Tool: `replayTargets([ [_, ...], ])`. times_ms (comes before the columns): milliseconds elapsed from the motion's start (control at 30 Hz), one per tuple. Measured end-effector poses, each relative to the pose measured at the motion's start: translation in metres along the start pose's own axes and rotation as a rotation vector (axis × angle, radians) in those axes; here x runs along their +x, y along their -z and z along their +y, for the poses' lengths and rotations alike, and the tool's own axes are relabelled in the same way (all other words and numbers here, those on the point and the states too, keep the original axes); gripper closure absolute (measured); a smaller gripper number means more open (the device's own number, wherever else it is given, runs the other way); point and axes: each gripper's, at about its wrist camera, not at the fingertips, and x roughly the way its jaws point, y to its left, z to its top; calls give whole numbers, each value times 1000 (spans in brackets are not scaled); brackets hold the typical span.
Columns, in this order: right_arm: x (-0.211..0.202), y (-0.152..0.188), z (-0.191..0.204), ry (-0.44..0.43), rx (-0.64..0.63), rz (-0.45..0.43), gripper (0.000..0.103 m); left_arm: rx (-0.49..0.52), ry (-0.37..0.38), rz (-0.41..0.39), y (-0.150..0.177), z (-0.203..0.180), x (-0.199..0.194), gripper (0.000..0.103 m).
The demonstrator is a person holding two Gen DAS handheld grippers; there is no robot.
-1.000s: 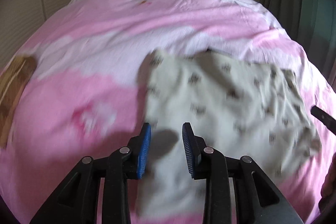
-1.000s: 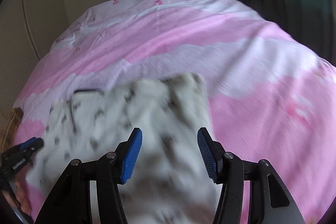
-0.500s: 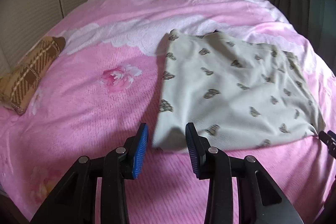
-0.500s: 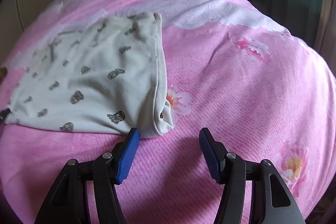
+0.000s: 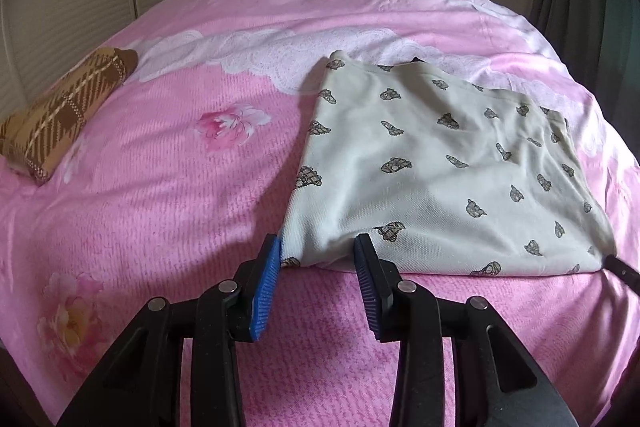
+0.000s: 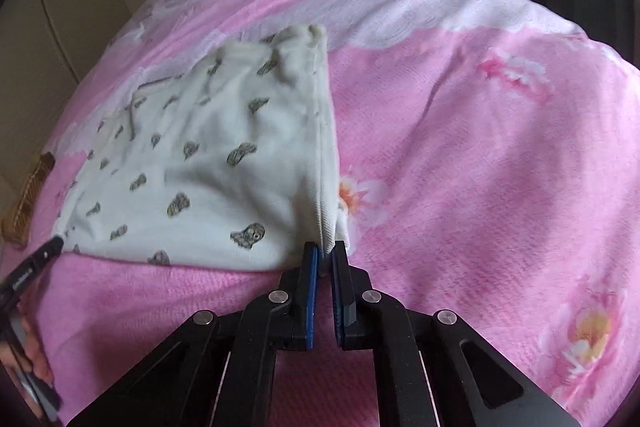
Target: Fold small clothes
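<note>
On the far left of the bed (image 5: 168, 195) I see a brown plaid pillow (image 5: 64, 115), which lies well apart from everything else. The bed has a pink cover with flower prints and a white lace-like band across its far part.

My left gripper (image 5: 316, 247) has its jaws apart, with a clear gap between the blue pads. The near left corner of the cream garment (image 5: 420, 187) sits between the two fingertips, but the pads do not press on it. From the right wrist view I can see only the tip of this gripper at the left corner of the cloth, so I cannot tell more from there.

The garment is a small cream piece with grey printed figures. It lies flat on the pink cover, a little right of the middle of the bed in the left wrist view, and its near edge runs from one gripper to the other. Its surface has soft wrinkles, and the far edge looks folded or bunched.

My right gripper (image 6: 325, 247) has its jaws together, clamped on the near right corner of the garment (image 6: 208, 163); the hem of the cloth goes straight in between the blue pads. At the lower left edge of this view, part of a hand (image 6: 32, 351) is visible, blurred.
</note>
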Motion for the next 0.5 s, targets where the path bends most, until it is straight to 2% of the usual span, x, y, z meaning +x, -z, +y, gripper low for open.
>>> replayTargets([
  [67,-3,-1,-1,6,14,-1,96,-8,-3,-4,1,1,-1,64],
  [167,-2,0,4,-6,47,25,94,-75,1,10,4,14,-2,64],
  [300,-13,6,13,-16,84,-16,61,-157,33,4,9,30,-5,63],
  [400,-19,12,12,-41,148,-33,59,-209,79,4,8,35,-4,56],
  [500,-15,19,6,-102,268,-7,59,-249,114,15,7,36,0,55],
])
